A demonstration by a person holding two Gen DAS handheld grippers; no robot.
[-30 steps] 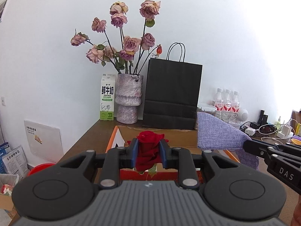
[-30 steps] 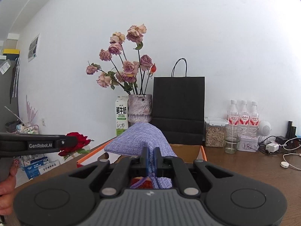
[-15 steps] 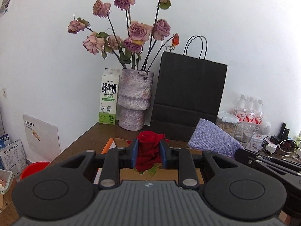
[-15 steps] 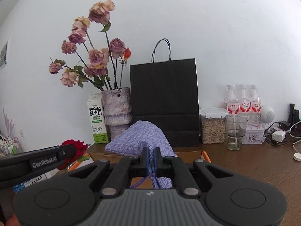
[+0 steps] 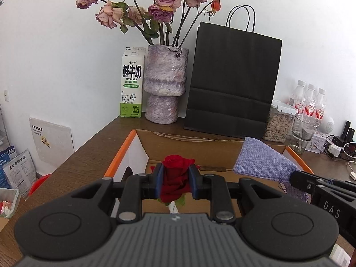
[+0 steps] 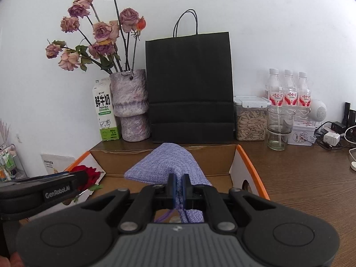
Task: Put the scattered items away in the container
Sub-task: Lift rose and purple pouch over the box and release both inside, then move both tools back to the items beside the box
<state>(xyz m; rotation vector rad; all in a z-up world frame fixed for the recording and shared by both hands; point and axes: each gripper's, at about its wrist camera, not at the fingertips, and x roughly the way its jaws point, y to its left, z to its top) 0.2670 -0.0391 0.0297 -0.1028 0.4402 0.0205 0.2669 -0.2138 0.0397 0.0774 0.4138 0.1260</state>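
- Left wrist view: the left gripper (image 5: 175,181) is clamped on a red rose (image 5: 174,178), its two blue pads pressed against either side of the bloom, green leaves showing just below.
- The rose is held above the open cardboard box (image 5: 207,149), which has orange-edged flaps and stands on the brown wooden table (image 5: 89,153).
- At the right of this view the right gripper (image 5: 293,179) holds a purple fabric pouch (image 5: 260,161) over the box's right side.
- Behind the box stand a fresh milk carton (image 5: 131,82), a mottled vase (image 5: 164,84) of dried roses and a black paper bag (image 5: 231,80), all against the white wall.
- Right wrist view: the right gripper (image 6: 179,189) is closed tight on the neck of the purple fabric pouch (image 6: 166,166), whose body lifts forward over the box interior; a purple drawstring hangs beneath.
- The cardboard box (image 6: 235,162) lies directly below and ahead.
- At the left, the left gripper (image 6: 83,178) carries the red rose (image 6: 87,175) over the box's left flap.
- To the right stand a jar of seeds (image 6: 251,120), a glass (image 6: 279,129) and three water bottles (image 6: 289,89).
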